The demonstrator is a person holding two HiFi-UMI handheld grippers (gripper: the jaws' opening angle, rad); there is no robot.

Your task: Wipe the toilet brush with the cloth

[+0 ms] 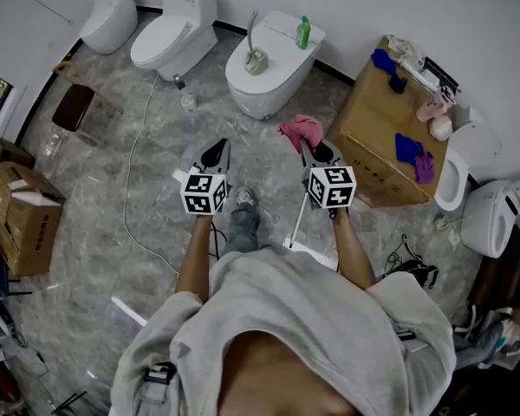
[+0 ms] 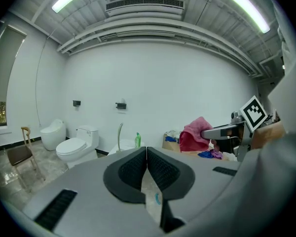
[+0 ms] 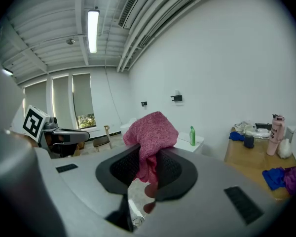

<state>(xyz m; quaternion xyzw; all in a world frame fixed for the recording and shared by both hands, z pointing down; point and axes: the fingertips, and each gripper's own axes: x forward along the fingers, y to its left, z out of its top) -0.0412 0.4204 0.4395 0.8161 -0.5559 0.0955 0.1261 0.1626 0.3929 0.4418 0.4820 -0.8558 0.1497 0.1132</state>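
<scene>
1. Right tool (image 1: 305,146) was pinching the pink cloth (image 1: 302,130) between its jaws. In the right gripper view the cloth (image 3: 150,132) bunched up above the pads and hung down through the gap.
2. Left tool (image 1: 217,152) had its jaws pressed together with nothing between them. The left gripper view showed the two ribbed pads meeting along their front edge at the tool tip (image 2: 146,149).
3. Both tools were held side by side above the grey marbled floor (image 1: 113,198), pointing toward the row of toilets along the wall.
4. The bench (image 1: 368,120), a brown box-like unit, stood to the right and carried blue and purple rags and other small items.
5. The middle toilet (image 1: 269,81), white with its lid closed, stood ahead of the tools and well apart from them.
6. A second white toilet (image 1: 169,37) stood to its left.
7. A chair (image 1: 74,107) with a dark seat stood near the left wall.
8. The toilet brush (image 1: 255,50) stood upright in its holder on the lid of the middle toilet, touched by neither tool. The left gripper view showed its handle (image 2: 120,135) slightly curved.
9. A green bottle (image 1: 304,33) stood upright on the same toilet, near the brush.
</scene>
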